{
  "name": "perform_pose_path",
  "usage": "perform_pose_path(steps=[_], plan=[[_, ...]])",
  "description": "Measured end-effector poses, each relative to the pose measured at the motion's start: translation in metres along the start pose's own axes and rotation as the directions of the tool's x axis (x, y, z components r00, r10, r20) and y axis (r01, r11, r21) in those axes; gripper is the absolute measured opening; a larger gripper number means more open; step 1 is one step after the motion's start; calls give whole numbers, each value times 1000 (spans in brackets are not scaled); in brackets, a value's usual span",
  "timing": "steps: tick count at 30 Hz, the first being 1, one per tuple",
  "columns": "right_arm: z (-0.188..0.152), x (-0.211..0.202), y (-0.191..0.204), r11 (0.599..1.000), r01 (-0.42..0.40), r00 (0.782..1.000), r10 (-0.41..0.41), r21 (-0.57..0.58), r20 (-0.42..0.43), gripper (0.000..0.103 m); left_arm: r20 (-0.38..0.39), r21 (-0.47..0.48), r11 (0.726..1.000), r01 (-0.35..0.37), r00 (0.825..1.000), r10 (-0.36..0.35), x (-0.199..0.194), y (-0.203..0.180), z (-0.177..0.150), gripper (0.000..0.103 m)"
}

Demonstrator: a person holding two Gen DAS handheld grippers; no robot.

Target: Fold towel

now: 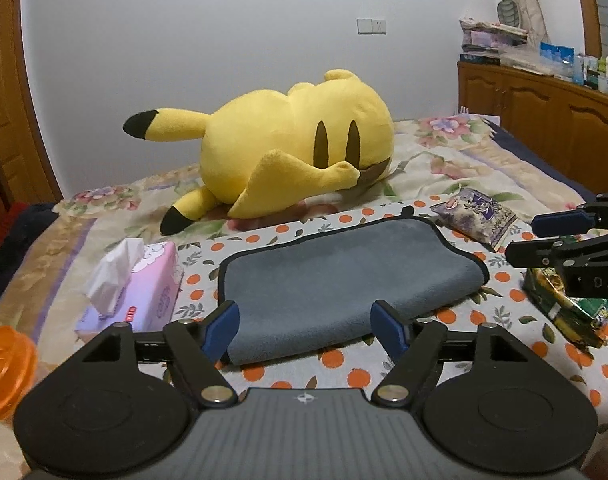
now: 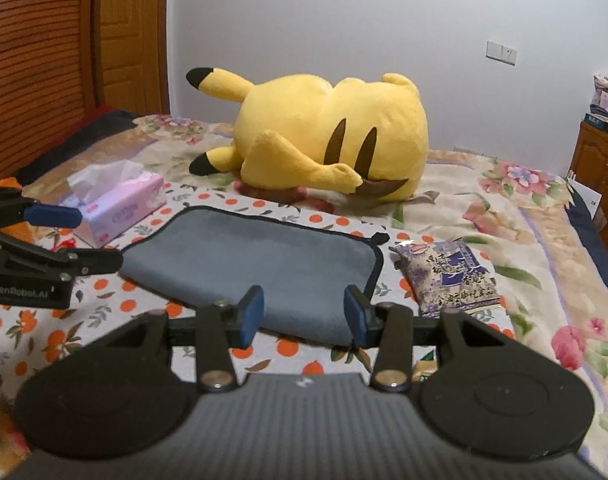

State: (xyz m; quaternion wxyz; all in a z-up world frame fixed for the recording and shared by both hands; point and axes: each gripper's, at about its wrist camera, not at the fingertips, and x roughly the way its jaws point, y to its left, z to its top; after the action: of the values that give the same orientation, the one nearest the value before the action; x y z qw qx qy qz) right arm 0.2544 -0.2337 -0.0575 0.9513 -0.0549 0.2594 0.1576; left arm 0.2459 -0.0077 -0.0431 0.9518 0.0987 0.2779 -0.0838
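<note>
A grey towel (image 1: pixel 344 276) with black trim lies folded in half on an orange-dotted cloth on the bed; it also shows in the right wrist view (image 2: pixel 256 264). My left gripper (image 1: pixel 306 330) is open and empty, its blue pads just above the towel's near folded edge. My right gripper (image 2: pixel 302 316) is open and empty over the towel's near right corner. Each gripper shows in the other's view, the right gripper (image 1: pixel 544 236) at the right edge and the left gripper (image 2: pixel 88 238) at the left edge, both off the towel's ends.
A yellow plush toy (image 1: pixel 296 144) lies behind the towel. A pink tissue box (image 1: pixel 136 288) sits left of it, a purple snack packet (image 1: pixel 478 216) and a green packet (image 1: pixel 572 312) right. An orange object (image 1: pixel 6 372) lies at near left. A wooden cabinet (image 1: pixel 544 112) stands beyond the bed.
</note>
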Motion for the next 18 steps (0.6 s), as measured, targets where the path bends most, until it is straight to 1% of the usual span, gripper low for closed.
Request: perform_pose_path(steps=[7, 12, 18], plan=[[-1, -29, 3, 1000, 6, 1000, -6, 13, 13, 48, 7, 3, 1000, -8, 1000, 8, -31, -5, -3, 78], [-4, -50, 5, 1000, 11, 1000, -11, 17, 20, 49, 21, -7, 1000, -5, 1000, 5, -55, -10, -4, 83], [-9, -73, 5, 999, 15, 1000, -16, 33, 27, 51, 33, 26, 1000, -4, 999, 3, -83, -18, -1, 85]])
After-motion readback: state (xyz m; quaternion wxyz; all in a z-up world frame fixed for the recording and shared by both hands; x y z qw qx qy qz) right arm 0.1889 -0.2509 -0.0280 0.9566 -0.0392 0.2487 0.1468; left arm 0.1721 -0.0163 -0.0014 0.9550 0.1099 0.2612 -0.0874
